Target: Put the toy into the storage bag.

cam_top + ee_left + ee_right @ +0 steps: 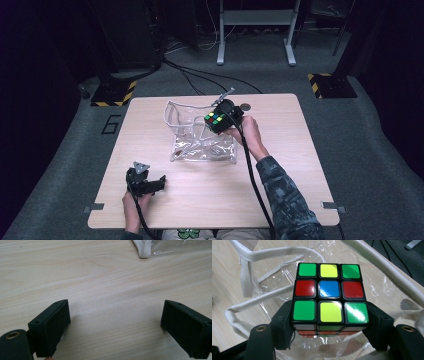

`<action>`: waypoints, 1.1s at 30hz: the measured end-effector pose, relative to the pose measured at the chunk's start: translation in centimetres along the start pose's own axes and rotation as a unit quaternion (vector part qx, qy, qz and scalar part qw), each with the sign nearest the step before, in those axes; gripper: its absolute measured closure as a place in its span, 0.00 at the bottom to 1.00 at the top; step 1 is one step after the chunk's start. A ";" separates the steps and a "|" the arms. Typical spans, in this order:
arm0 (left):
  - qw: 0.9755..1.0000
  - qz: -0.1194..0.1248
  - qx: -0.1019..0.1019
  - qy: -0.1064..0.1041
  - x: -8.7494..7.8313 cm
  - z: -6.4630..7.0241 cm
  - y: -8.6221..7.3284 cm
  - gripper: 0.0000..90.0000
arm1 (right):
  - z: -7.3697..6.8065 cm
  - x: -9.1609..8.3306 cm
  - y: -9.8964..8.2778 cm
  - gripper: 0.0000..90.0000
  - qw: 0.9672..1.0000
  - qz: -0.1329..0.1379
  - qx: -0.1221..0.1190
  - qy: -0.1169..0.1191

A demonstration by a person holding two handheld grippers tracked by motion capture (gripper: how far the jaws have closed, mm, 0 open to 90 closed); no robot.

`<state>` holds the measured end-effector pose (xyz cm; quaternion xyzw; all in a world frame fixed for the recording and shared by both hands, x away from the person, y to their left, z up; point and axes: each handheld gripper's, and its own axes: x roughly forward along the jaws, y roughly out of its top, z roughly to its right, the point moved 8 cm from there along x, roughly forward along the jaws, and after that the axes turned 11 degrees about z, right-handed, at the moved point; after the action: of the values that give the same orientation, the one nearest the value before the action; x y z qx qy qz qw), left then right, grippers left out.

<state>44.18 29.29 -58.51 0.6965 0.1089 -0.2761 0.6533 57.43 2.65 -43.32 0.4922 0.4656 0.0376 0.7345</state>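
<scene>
A scrambled Rubik's cube (330, 295) with green, yellow, red and blue stickers is clamped between the jaws of my right gripper (329, 326). In the high view that gripper (222, 120) holds the cube (215, 120) over the right side of a clear plastic bag (192, 135) with white trim and handles (249, 280), whose mouth is open. My left gripper (150, 184) rests near the table's front left, jaws wide apart over bare wood (115, 322), nothing between them. A corner of the bag (147, 250) lies ahead of it.
The wooden table (280, 165) stands on grey carpet. A small round dark object (245, 106) lies near the far edge behind the right gripper. Cables run across the floor beyond, by a white frame (255, 30).
</scene>
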 end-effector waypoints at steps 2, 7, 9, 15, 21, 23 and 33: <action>1.000 0.000 -0.001 0.000 0.0 0.0 0.0 0.10 | -0.2 0.2 -0.1 0.37 1.000 -0.004 -0.001 0.002; 1.000 0.000 -0.001 0.000 0.0 0.0 0.0 0.09 | -0.5 0.8 -0.5 0.37 1.000 -0.009 -0.008 0.002; 1.000 0.000 0.000 0.000 0.0 0.0 0.0 0.10 | -0.4 0.8 -0.5 0.37 1.000 -0.007 -0.006 0.003; 1.000 0.000 -0.001 0.000 0.0 0.0 0.0 0.10 | -0.6 0.8 -0.6 0.37 1.000 -0.001 0.004 0.001; 1.000 0.000 0.000 0.000 0.0 0.0 0.0 0.10 | -0.5 0.8 -0.6 0.37 1.000 0.010 0.001 0.011; 1.000 0.000 -0.001 0.000 0.0 0.0 0.0 0.10 | -0.5 0.8 -0.6 0.37 1.000 0.012 0.000 0.019; 1.000 -0.001 0.000 0.000 0.0 0.0 0.0 0.10 | -1.4 -1.0 0.3 0.00 0.996 0.068 0.024 0.049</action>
<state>44.17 29.28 -58.51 0.6961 0.1091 -0.2767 0.6535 55.97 3.30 -42.54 0.5375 0.4673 0.1006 0.6947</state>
